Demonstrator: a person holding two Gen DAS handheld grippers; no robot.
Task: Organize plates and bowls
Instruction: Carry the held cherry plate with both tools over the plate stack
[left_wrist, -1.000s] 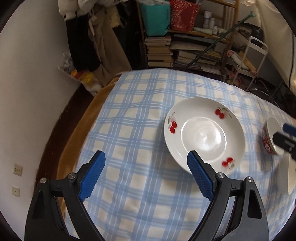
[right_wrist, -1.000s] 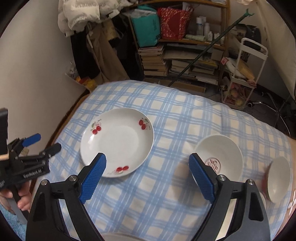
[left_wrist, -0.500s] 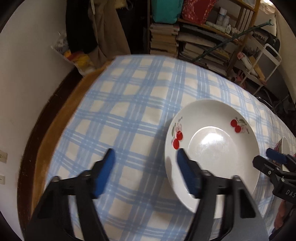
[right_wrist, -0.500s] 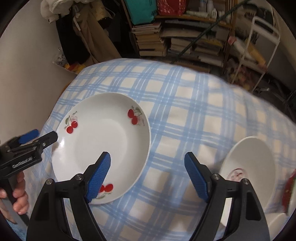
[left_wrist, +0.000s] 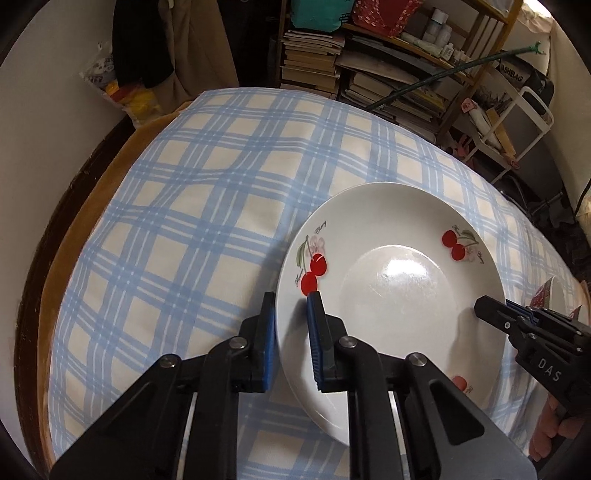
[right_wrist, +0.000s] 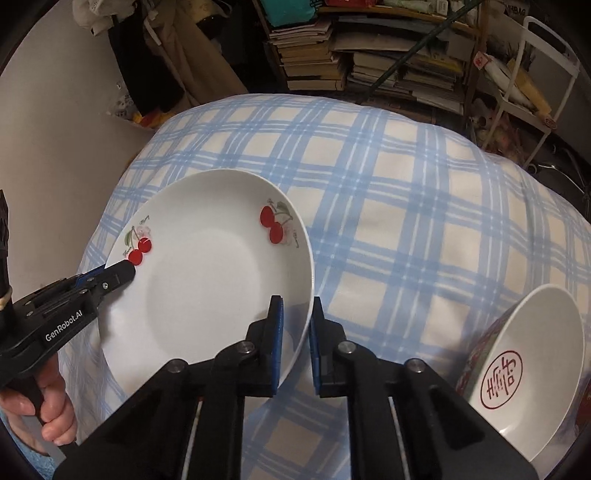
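Observation:
A white plate with red cherries lies on the blue checked tablecloth. My left gripper points steeply down at the plate's left rim. Its jaws are closing, and the rim sits between the blue pads, one pad outside and one on the inner slope. My right gripper straddles the opposite rim the same way, jaws closing with the rim pinched between them. Each gripper shows in the other's view: the left gripper and the right gripper both bite the rim.
A white bowl with a red seal mark sits just right of the plate, its edge behind the right gripper. Book shelves and a white trolley stand beyond the table. A wall runs along the left.
Both grippers came down onto the cherry plate from above. Their wide-open jaws narrowed around opposite rims of it.

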